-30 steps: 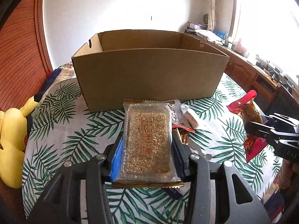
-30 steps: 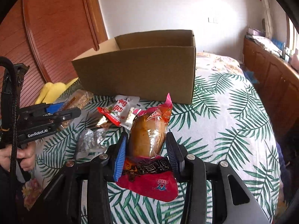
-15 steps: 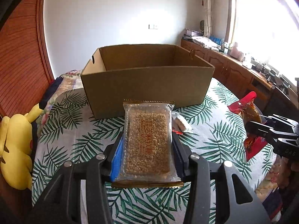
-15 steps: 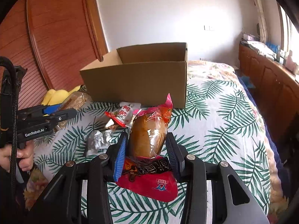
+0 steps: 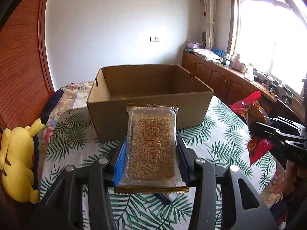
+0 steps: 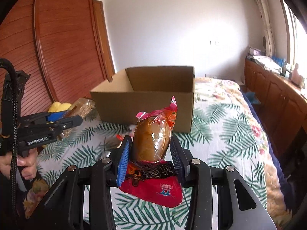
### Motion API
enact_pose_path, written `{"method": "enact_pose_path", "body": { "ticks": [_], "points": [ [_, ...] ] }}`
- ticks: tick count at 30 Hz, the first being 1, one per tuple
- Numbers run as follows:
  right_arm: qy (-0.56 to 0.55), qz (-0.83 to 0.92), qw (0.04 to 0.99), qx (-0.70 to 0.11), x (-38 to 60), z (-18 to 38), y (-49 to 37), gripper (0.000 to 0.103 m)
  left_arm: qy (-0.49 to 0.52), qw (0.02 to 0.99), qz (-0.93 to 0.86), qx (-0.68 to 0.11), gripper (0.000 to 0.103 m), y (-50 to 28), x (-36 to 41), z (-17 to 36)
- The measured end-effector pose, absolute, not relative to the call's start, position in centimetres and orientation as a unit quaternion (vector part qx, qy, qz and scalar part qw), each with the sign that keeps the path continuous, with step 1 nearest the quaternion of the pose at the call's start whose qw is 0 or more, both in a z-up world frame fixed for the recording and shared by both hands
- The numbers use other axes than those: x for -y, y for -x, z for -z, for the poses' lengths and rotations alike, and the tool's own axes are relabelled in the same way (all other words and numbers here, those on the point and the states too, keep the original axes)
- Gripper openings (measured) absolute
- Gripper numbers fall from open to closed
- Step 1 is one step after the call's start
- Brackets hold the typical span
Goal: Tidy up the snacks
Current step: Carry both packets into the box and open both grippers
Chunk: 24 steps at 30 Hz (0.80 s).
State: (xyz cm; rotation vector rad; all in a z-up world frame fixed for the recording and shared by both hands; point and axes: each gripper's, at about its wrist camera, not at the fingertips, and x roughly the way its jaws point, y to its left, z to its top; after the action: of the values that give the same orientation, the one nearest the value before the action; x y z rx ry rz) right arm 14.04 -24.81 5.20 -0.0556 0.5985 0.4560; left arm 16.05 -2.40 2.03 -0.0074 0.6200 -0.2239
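Observation:
My left gripper [image 5: 151,145] is shut on a clear packet of brown sesame candy [image 5: 151,143], held above the leaf-print cloth in front of an open cardboard box [image 5: 149,109]. My right gripper [image 6: 151,145] is shut on a red packet with a brown drumstick inside [image 6: 151,143], also held in the air before the box [image 6: 145,103]. Each gripper shows in the other's view: the right one with its red packet [image 5: 253,118] at the right, the left one [image 6: 63,120] at the left. The box holds something small and orange on its floor.
A yellow plush toy [image 5: 17,163] lies at the bed's left edge. Loose snack packets [image 6: 122,136] lie on the cloth in front of the box, mostly hidden behind my right gripper. A wooden headboard [image 6: 57,48] is at the left, wooden cabinets [image 5: 220,76] along the right wall.
Both grippers have risen with their packets. The box now sits lower and farther in both views, and its inside shows. The loose packets on the cloth are now mostly hidden.

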Motion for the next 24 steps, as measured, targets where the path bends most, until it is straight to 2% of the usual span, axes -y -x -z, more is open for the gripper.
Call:
{"method": "enact_pose_path", "body": {
  "ticks": [7,24],
  "points": [
    [0.031,-0.23,0.934,-0.273,23.9,-6.7,-15.8,0.041,-0.001,0.95,0.111,-0.293,0.046,-18.8,2.1,-2.8],
    [0.041,-0.227,0.933,-0.277,21.9,-6.2,-22.2,0.041,-0.015,0.95,0.108,-0.293,0.046,-27.0,2.0,-2.3]
  ]
}}
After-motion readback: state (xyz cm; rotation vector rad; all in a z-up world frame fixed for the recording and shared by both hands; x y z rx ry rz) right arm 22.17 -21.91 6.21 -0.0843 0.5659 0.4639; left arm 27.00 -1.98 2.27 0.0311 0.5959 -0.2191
